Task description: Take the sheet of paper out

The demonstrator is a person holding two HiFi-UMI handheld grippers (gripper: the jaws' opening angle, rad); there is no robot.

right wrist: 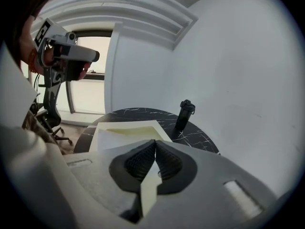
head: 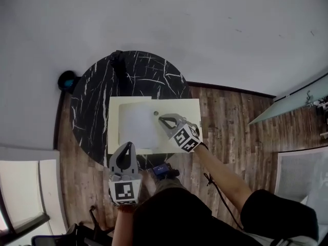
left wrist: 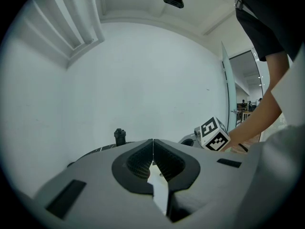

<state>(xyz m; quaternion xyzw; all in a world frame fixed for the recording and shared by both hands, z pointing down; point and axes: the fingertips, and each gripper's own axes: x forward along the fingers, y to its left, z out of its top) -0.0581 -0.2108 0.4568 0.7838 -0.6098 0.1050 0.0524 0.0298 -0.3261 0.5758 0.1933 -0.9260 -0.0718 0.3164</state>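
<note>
Overhead, paper seemingly atop folder; bottle clearer from gripper views.

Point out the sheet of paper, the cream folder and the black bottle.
sheet of paper (head: 134, 124): head view, middle of the white sheet.
cream folder (head: 179, 105): head view, bare far-right part.
black bottle (right wrist: 183, 116): right gripper view, its body.
</note>
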